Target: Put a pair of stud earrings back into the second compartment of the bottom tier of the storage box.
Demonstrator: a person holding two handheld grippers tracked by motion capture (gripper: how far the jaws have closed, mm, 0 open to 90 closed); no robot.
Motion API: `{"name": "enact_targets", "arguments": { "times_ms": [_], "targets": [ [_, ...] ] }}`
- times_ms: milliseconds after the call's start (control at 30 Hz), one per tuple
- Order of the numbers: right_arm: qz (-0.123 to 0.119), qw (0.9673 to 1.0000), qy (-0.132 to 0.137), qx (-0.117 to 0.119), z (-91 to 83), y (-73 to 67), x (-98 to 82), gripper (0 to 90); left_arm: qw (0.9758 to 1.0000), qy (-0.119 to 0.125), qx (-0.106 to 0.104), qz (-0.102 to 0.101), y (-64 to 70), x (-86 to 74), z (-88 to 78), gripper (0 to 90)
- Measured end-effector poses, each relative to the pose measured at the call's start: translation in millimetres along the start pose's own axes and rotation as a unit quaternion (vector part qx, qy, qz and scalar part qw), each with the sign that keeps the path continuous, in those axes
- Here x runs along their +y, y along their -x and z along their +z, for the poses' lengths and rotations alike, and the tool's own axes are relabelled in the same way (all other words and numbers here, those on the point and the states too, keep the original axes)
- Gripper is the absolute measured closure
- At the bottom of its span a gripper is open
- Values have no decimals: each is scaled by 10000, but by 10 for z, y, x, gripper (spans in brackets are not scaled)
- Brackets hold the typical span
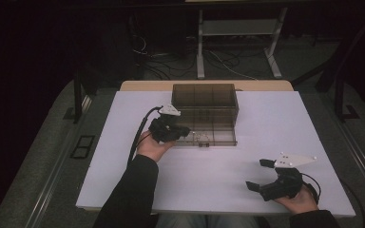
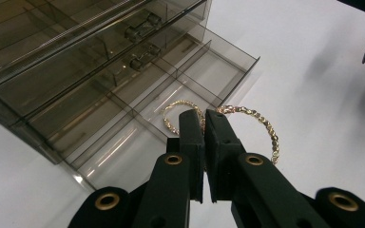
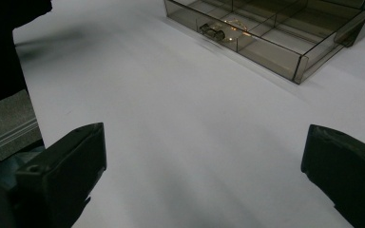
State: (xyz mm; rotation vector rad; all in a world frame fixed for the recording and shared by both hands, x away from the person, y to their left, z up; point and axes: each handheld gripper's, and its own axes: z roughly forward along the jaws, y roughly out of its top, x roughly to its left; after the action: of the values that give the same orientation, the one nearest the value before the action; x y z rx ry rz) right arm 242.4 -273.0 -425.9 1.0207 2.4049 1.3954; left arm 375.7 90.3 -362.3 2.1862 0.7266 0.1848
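- We see a white table top (image 1: 218, 175) with a smoky, see-through organiser box (image 1: 204, 100) at its far middle, and a shallow drawer (image 1: 218, 130) of that box pulled out toward the person
- In the left gripper view the drawer (image 2: 123, 118) is split by thin walls into several compartments, and two dark latch-like pieces sit along the box front above it
- The left gripper (image 1: 186, 130) is held in the person's left hand (image 1: 152, 147) at the near left part of the drawer, with its cable (image 1: 140, 130) trailing back along the table
- In its own view the left gripper (image 2: 204, 124) has its jaws drawn nearly together with only a narrow slit between them, pinching a gold chain bracelet (image 2: 266, 130)
- The bracelet loops out on both sides of the jaws: one loop lies over a near compartment of the drawer, the other hangs over the white table just past the drawer's edge
- We cannot tell whether the bracelet touches the drawer floor
- The right gripper (image 1: 259, 175) rests in the person's right hand (image 1: 299, 199) at the near right of the table, well apart from the box
- Its jaws are spread wide with nothing between them, and in the right gripper view they frame bare white table with the drawer (image 3: 275, 42) farther off
- Dark sleeves (image 1: 133, 194) cover both forearms
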Motion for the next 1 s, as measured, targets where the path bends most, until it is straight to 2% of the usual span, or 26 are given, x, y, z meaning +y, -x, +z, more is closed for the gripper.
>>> {"name": "enact_targets", "arguments": {
  "times_ms": [67,200,233,400,700,1000],
  "targets": [
    [-4,10000,-2,3,1,-1,0,6,10000,10,-1,-36,11,15,25,855],
    [-3,10000,-2,3,2,-3,0,6,10000,2,-21,64,18,67,63,855],
    [-1,10000,-1,5,1,-3,0,6,10000,19,-15,21,29,76,71,855],
    [-10,10000,2,7,0,-1,0,6,9999,-24,-30,93,32,130,134,855],
    [-11,10000,1,8,0,0,0,6,10000,3,-18,56,35,182,257,855],
    [-24,10000,-4,9,0,-1,0,6,9999,-10,-8,118,22,190,358,855]
  ]
}}
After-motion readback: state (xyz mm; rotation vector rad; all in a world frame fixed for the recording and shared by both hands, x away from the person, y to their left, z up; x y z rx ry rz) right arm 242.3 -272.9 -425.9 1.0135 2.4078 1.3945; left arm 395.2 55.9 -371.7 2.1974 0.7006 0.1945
